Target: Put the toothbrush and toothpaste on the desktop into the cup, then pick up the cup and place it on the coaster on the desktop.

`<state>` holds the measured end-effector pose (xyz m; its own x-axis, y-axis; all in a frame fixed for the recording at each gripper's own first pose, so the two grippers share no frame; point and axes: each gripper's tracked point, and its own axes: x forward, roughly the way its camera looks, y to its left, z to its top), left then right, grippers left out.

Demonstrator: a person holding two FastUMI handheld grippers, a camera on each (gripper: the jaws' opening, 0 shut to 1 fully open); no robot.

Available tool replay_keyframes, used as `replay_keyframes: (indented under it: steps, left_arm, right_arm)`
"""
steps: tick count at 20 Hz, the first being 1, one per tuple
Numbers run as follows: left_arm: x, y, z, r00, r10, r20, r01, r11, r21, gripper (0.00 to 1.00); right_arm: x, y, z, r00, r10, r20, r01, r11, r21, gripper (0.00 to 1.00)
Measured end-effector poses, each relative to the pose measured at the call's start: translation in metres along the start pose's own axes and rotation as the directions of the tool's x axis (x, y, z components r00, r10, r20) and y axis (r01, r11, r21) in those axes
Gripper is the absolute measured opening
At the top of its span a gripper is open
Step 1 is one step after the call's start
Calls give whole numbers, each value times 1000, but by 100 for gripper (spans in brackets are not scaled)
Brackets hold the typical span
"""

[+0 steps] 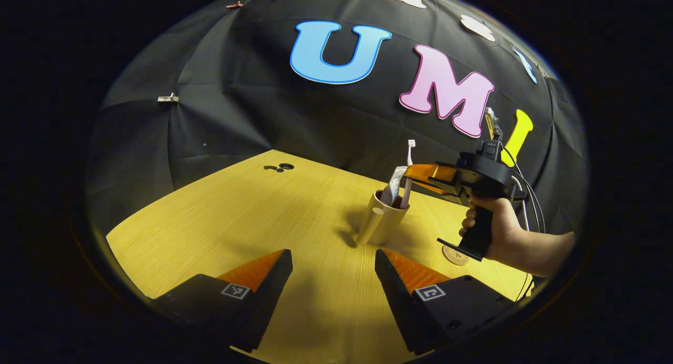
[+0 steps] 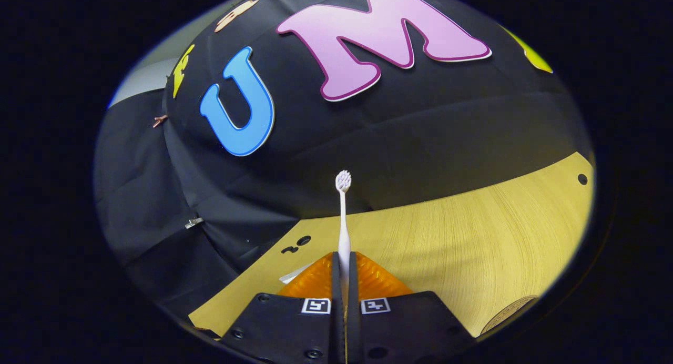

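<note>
Right tool (image 2: 343,280) pinching toothbrush (image 2: 343,216), long axis upright, handle already down in cup (image 1: 381,222) beside toothpaste (image 1: 395,182); left tool (image 1: 332,272) spread, idle; coaster (image 1: 455,254) just beside cup on worktop (image 1: 236,216).

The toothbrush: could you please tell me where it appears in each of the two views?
Left gripper view: the toothbrush stands right of centre in the cup, with the right tongs at its handle.
Right gripper view: it rises at centre, clamped between those tongs.
Shared landmark: the round coaster on the desktop.
</note>
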<state>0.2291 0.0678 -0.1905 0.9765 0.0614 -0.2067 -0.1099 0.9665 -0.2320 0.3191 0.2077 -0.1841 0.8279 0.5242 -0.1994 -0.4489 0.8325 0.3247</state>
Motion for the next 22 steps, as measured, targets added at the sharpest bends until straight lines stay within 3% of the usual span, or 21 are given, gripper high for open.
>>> replay_keyframes:
  steps: [11, 14, 16, 17, 20, 21, 22]
  left_arm:
    - [15, -11, -14, 999, -18, -42, 20, 999, 35, 98]
    - [20, -17, -15, 999, -25, -46, 27, 999, 38, 98]
    - [24, -21, -11, 998, -34, -47, 36, 999, 39, 98]
    - [26, -23, -8, 998, -37, -48, 39, 998, 41, 98]
    - [37, -30, 1, 997, -58, -53, 61, 997, 55, 98]
    - [42, -33, 7, 996, -67, -56, 71, 995, 66, 98]
    - [47, -35, 10, 995, -73, -62, 78, 994, 77, 98]
  right_arm:
    - [-7, -5, -23, 1000, -12, 13, 13, 998, -62, 10]
    - [-16, -4, -27, 1000, 0, 0, 0, 997, -79, 16]
    - [-23, -10, -19, 1000, -10, 7, 11, 996, -94, 27]
    - [-28, -13, -15, 1000, -13, 12, 14, 995, -95, 47]
    - [-52, -33, 3, 999, -35, 18, 36, 995, -89, 79]
    - [-54, -46, 6, 998, -59, 23, 61, 993, -100, 99]
    - [-62, -59, 13, 996, -87, 28, 90, 990, -112, 82]
